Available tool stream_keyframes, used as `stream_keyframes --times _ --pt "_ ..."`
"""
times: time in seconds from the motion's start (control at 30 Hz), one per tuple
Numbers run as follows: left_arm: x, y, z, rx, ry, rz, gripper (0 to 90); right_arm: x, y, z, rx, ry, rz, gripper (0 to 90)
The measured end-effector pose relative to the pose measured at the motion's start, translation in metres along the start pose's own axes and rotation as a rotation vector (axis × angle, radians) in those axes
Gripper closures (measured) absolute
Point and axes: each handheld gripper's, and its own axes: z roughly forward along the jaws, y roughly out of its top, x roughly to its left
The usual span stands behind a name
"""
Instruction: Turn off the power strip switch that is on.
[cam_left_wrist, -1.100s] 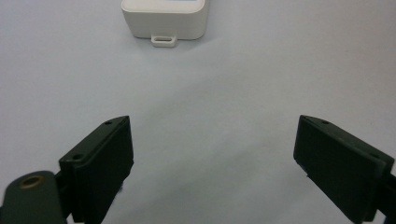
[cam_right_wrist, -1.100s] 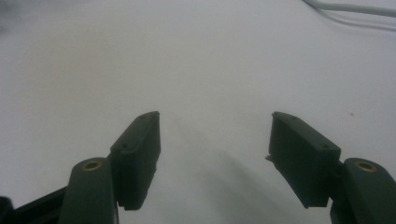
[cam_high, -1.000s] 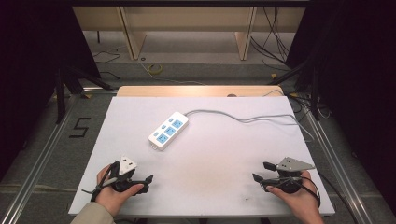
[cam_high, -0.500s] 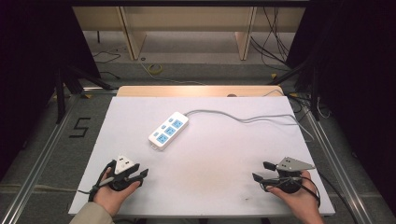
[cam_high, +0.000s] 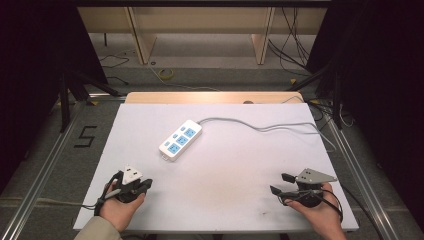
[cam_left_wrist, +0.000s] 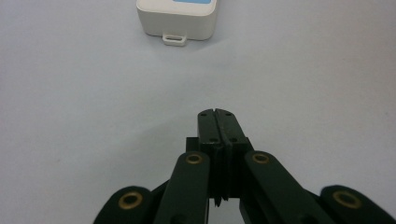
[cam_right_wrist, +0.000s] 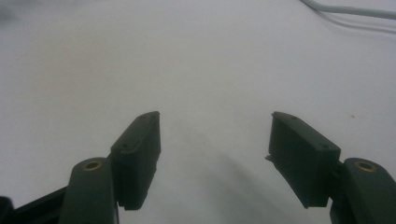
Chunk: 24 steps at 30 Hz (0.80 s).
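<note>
A: Grippers?
B: My left gripper (cam_high: 146, 183) at table's (cam_high: 225, 210) 7 o'clock, jaws pressed together, empty. Right gripper (cam_high: 280, 183) at 5, jaws spread.
A: Farther out?
B: White power strip (cam_high: 180, 139) near centre, 12 o'clock from left gripper; cord (cam_high: 270, 126) runs toward 2.

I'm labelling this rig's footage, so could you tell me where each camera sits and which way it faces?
High view: above the person's side, looking forward and down on the table; both hands, left gripper and right gripper show.
Left gripper view: rides that gripper, closed jaws facing the power strip.
Right gripper view: rides that gripper, open jaws facing the cable.
All share the table; the high and left gripper views share the strip.
</note>
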Motion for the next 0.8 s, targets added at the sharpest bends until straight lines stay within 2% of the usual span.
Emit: stream_keyframes --times 0.8 --pt "0.004 0.020 0.006 0.032 0.014 -0.002 89.7 0.000 0.001 0.000 0.005 -0.005 0.002 34.7"
